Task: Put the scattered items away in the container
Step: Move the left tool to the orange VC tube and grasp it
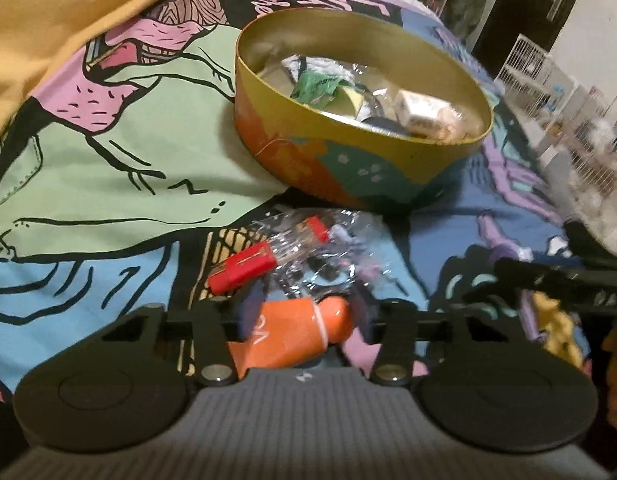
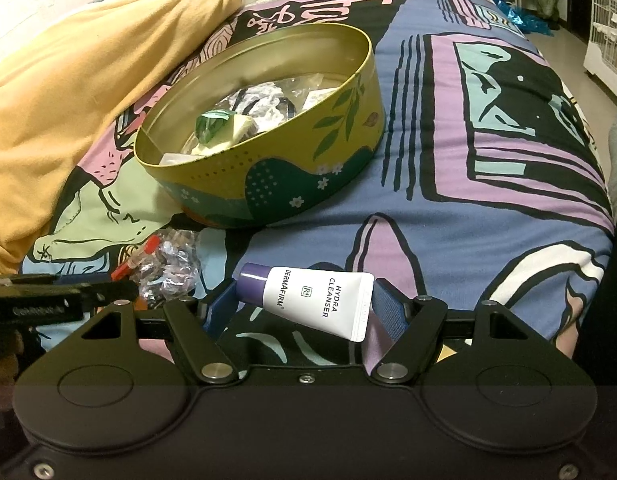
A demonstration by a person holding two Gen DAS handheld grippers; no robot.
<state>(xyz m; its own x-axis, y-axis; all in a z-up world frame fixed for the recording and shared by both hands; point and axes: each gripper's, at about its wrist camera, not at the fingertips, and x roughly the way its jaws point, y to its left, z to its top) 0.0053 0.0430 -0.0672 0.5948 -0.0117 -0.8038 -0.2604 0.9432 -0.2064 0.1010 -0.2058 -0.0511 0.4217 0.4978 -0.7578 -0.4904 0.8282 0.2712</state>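
A round yellow-green tin (image 1: 364, 160) (image 2: 268, 184) stands open on the patterned bedspread, with several small packets and wrapped bits inside. My left gripper (image 1: 304, 308) is shut on an orange tube (image 1: 292, 332), just in front of the tin. Between that tube and the tin lies a crumpled clear bag with red pieces (image 1: 300, 248) (image 2: 164, 264). My right gripper (image 2: 304, 304) is shut on a white cleanser tube with a purple cap (image 2: 324, 300), held end to end between the blue pads (image 2: 388, 312). It sits to the right of the left gripper, near the bed's front edge.
A yellow blanket (image 2: 68, 80) (image 1: 48, 20) is heaped left of the tin. The bedspread (image 2: 488, 208) stretches right of the tin up to the bed's edge. A white wire cage (image 2: 608, 32) and shelves stand on the floor beyond.
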